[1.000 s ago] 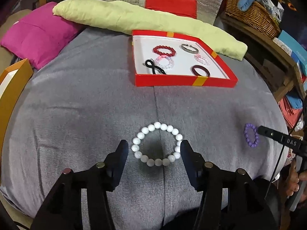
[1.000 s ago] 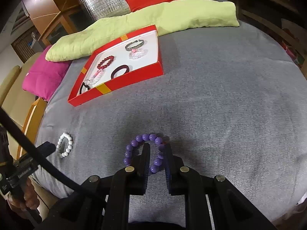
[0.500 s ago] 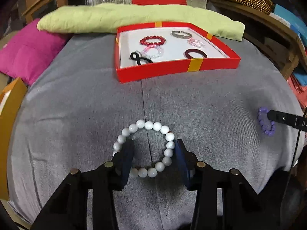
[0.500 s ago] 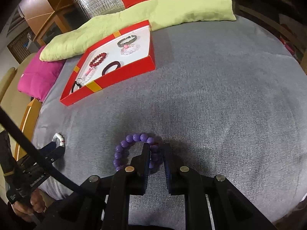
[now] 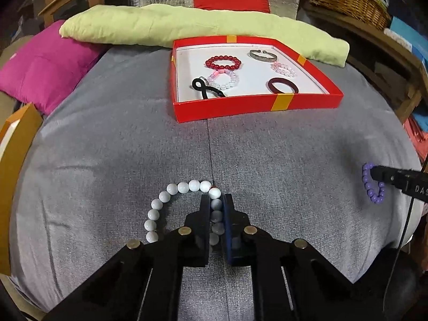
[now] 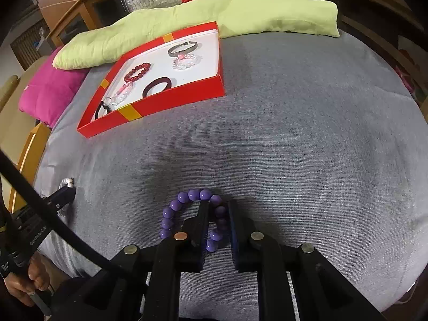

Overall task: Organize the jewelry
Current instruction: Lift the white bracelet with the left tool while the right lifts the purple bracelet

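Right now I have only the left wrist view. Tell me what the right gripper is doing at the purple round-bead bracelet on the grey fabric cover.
Observer: The right gripper is shut on the purple round-bead bracelet, with one finger inside the loop and the other outside.
Operator: Say whether it is off the cover.
Observer: No. As far as I can tell, the loop lies flat on the grey fabric cover.
Operator: Report the way to the red cardboard box.
Observer: Seen from that gripper, the red cardboard box sits ahead and to the left, with only cover between them.
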### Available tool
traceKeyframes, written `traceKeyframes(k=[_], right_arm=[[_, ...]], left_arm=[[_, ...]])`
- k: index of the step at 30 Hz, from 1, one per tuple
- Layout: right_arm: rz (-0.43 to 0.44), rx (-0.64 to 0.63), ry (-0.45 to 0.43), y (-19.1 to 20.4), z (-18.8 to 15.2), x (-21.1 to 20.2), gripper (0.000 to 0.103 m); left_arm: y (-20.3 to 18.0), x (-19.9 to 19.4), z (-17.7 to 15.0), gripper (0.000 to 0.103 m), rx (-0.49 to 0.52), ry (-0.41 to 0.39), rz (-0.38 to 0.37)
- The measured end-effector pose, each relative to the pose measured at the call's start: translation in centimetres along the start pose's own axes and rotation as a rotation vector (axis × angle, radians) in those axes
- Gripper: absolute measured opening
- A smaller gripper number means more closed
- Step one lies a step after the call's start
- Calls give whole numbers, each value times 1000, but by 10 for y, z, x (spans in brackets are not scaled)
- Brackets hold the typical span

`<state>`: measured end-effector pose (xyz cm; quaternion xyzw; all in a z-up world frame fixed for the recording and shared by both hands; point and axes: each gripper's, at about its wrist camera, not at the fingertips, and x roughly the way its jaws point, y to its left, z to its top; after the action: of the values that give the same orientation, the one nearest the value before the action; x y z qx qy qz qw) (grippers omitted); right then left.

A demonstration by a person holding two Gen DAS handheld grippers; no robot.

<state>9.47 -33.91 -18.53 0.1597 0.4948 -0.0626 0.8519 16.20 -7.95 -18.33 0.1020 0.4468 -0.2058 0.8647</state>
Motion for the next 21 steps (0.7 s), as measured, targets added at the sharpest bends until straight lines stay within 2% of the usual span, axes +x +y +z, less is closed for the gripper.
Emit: traceKeyframes(k=[9, 21], right_arm=[[12, -6, -5, 18, 7, -11, 15], [90, -15, -104, 34, 22, -54, 15]], left_arm=[[13, -15, 0, 10, -21, -11, 2], [51, -59, 20, 10, -70, -104, 18]])
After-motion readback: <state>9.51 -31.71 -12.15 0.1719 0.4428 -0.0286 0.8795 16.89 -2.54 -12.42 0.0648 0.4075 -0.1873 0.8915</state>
